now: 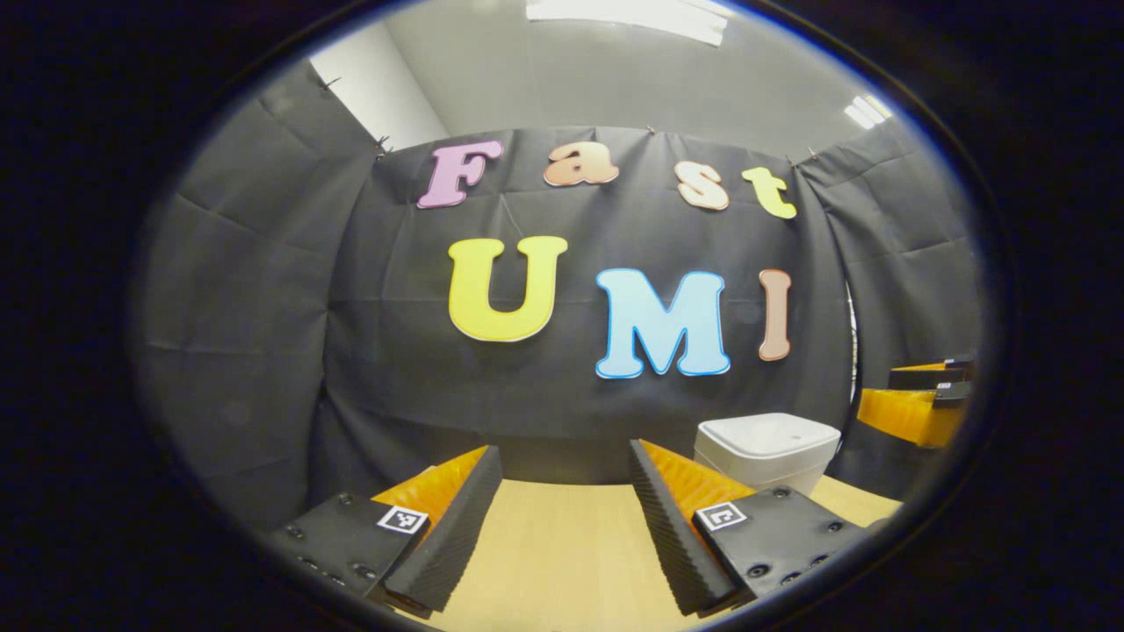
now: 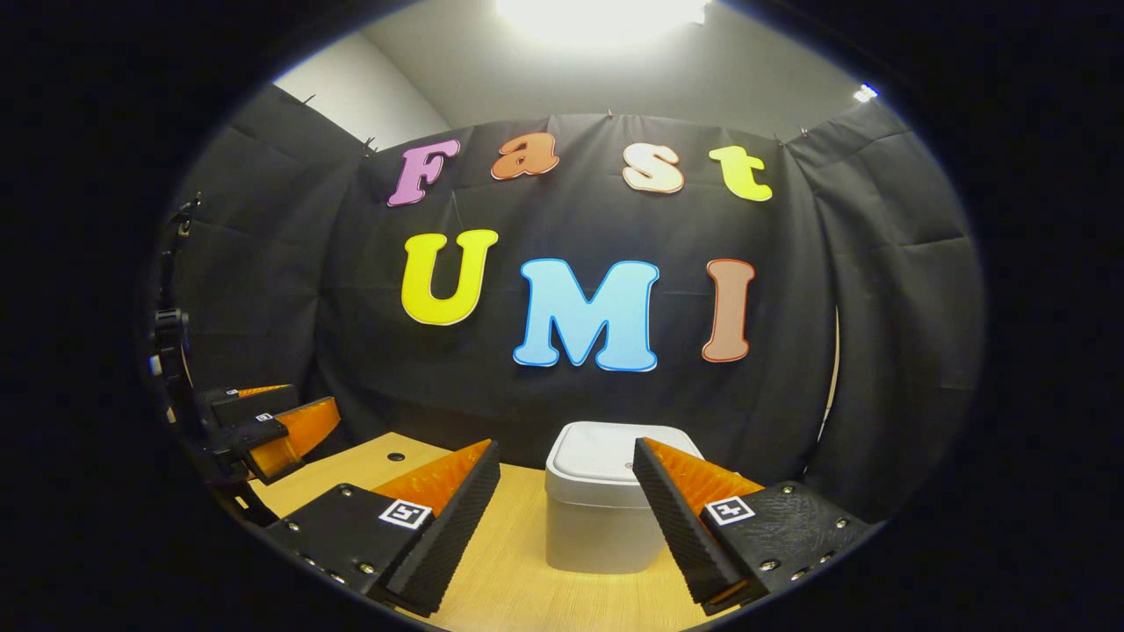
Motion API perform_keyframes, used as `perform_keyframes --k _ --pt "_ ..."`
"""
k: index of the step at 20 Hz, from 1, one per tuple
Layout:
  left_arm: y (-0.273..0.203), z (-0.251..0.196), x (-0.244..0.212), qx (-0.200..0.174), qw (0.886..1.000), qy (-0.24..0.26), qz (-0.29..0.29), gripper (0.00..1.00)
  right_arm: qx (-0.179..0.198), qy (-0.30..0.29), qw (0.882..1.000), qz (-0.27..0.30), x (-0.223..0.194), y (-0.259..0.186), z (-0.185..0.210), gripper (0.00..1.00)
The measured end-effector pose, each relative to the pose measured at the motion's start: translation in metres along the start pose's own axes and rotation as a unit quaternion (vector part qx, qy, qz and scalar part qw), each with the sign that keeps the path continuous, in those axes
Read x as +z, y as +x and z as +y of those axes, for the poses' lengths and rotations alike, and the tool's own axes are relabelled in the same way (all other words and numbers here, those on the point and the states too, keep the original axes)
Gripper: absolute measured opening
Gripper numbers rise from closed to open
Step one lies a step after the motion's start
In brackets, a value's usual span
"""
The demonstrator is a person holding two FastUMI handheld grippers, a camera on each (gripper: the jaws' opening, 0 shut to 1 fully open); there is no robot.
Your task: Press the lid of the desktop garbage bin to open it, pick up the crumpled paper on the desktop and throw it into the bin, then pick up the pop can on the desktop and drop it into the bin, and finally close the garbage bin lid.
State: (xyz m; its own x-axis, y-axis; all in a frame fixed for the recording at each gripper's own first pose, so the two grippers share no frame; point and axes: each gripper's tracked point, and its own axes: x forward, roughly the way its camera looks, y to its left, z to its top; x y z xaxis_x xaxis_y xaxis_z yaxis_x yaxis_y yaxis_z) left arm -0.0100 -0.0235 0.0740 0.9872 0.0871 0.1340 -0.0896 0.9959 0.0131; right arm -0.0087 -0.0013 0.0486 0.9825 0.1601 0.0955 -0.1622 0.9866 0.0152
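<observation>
Now my left tongs [image 1: 562, 518] are open and hold nothing. They hang over the bare wooden surface [image 1: 562, 562]. From them, the bin [image 1: 766, 449] sits ahead and off to the right, near the back wall. Further right, I can see my other tongs poking in.

In the right gripper view, my right tongs [image 2: 566, 518] are open too, with nothing in them. The bin [image 2: 606, 500] sits right in front of them, between the two fingers but a bit further off, not touching. Its lid [image 2: 615, 456] is shut and flat on top.

So I think my right tongs are nearer, and they should go forward and down to press the lid. That is the first step, and it is not done yet.

The bin has no words on it that I can read. My fingers carry small square black-and-white tags, but those are patterns, not words.
</observation>
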Motion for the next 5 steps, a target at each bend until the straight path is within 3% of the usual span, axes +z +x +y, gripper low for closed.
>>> perform_keyframes --k 5 --pt "0.004 -0.004 -0.013 -0.019 1.000 0.006 0.018 0.95 -0.032 0.018 0.999 -0.014 0.007 -0.007 -0.008 0.97"
